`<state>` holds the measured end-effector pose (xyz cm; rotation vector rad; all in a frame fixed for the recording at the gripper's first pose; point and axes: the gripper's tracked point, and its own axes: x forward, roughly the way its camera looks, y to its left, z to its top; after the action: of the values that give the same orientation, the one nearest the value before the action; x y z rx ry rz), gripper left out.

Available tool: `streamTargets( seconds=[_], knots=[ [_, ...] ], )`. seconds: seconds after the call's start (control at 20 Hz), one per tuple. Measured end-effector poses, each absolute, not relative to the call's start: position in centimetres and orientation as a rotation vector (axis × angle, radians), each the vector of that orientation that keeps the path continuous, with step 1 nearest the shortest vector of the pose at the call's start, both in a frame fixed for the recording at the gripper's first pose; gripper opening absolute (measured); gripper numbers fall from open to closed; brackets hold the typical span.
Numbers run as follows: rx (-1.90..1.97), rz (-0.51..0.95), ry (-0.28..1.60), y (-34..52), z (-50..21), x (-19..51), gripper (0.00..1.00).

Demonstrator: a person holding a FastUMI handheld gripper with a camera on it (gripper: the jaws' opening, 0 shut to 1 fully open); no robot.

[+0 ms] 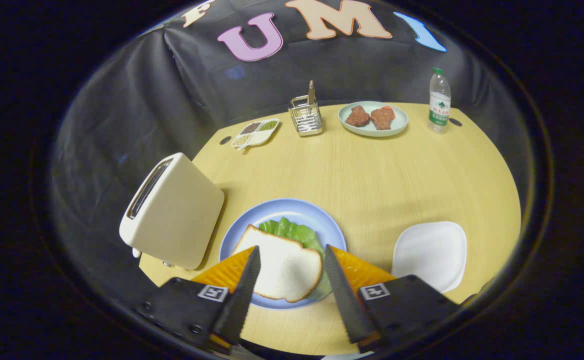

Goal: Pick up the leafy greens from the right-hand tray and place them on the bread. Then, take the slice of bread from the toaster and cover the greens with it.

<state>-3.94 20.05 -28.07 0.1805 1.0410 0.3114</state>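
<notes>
A slice of white bread [281, 265] lies flat on the blue plate [292, 206], on top of the leafy greens [292, 231], whose green edge sticks out on the far side. My gripper [292, 257] hangs above the plate, open, its fingers spread to either side of the bread without touching it. To the left of the plate stands the cream toaster [174, 210], its slot dark with no bread showing. A white square tray [431, 254] rests right of the plate with nothing on it.
Farther back on the yellow table [372, 175] are a divided dish of seeds [255, 133], a wire utensil holder [306, 116], a pale plate with two pieces of meat [373, 119] and a water bottle [439, 101]. Black cloth walls the booth.
</notes>
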Motion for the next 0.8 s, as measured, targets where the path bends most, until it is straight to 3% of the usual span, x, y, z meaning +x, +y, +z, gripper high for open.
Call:
streamTargets(
  seconds=[0.1, 0.5, 0.8],
  knots=[
    [0.172, 0.31, 1.011, 19.2, -27.3, -3.7, 1.0],
    [0.159, 0.351, 0.724, 15.8, -18.3, -2.3, 1.0],
    [0.094, 0.29, 0.522, 10.2, -11.4, -1.4, 1.0]
  ],
)
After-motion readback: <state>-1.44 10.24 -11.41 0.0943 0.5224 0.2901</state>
